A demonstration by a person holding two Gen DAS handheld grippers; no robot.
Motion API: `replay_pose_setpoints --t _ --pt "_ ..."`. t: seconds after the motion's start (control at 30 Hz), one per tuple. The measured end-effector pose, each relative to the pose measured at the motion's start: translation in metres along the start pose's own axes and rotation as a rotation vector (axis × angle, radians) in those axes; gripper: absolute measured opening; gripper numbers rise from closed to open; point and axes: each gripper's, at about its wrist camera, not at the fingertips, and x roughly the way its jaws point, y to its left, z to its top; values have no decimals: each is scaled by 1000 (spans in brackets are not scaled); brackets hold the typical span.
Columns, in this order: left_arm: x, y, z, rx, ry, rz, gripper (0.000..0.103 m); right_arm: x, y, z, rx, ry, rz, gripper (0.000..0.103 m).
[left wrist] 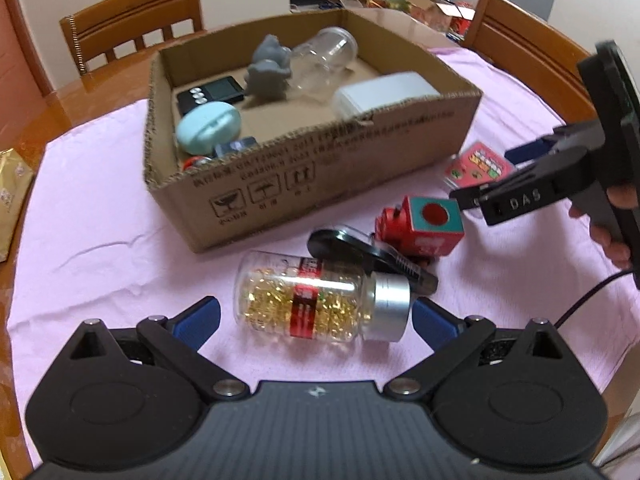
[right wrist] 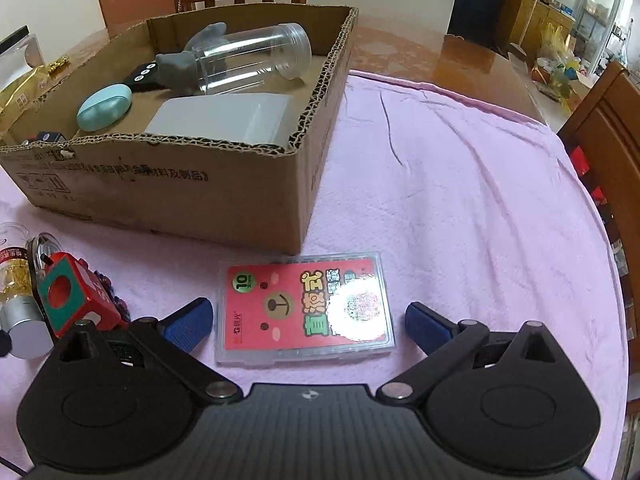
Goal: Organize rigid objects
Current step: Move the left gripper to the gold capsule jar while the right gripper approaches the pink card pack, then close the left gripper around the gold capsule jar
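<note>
A clear bottle of gold capsules (left wrist: 312,300) with a silver cap lies on its side on the pink cloth. My left gripper (left wrist: 316,322) is open, with a blue pad on each side of the bottle. A flat clear case with a red card (right wrist: 306,308) lies in front of the cardboard box (right wrist: 160,200). Around that case my right gripper (right wrist: 308,324) stands open, its pads just off the short ends. In the left wrist view the right gripper (left wrist: 492,172) hovers over the same case (left wrist: 478,166). A red and teal cube toy (left wrist: 424,224) and a black oval item (left wrist: 360,248) lie between bottle and case.
The box (left wrist: 312,168) holds a clear jar (left wrist: 324,56), a grey figure (left wrist: 268,68), a black timer (left wrist: 210,94), a teal oval case (left wrist: 208,126) and a white box (left wrist: 384,94). Wooden chairs (left wrist: 136,20) stand behind the table. A gold packet (left wrist: 10,192) lies at the left edge.
</note>
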Motion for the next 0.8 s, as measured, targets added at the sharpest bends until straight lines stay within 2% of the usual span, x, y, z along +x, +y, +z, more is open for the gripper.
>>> replay_pose_setpoints --t 0.2,0.5,0.63,0.8 --pt "17 -5 2 47 30 28 101 0 0 0 0 0 0 103" --pt "31 7 -3 -13 72 72 102 -6 -11 -10 -60 -12 36 103" --pt "35 7 -3 -58 61 45 102 -8 -13 -12 -63 -14 37 103" --pt "36 7 -3 -65 46 48 103 -7 -12 -11 -63 -15 36 103"
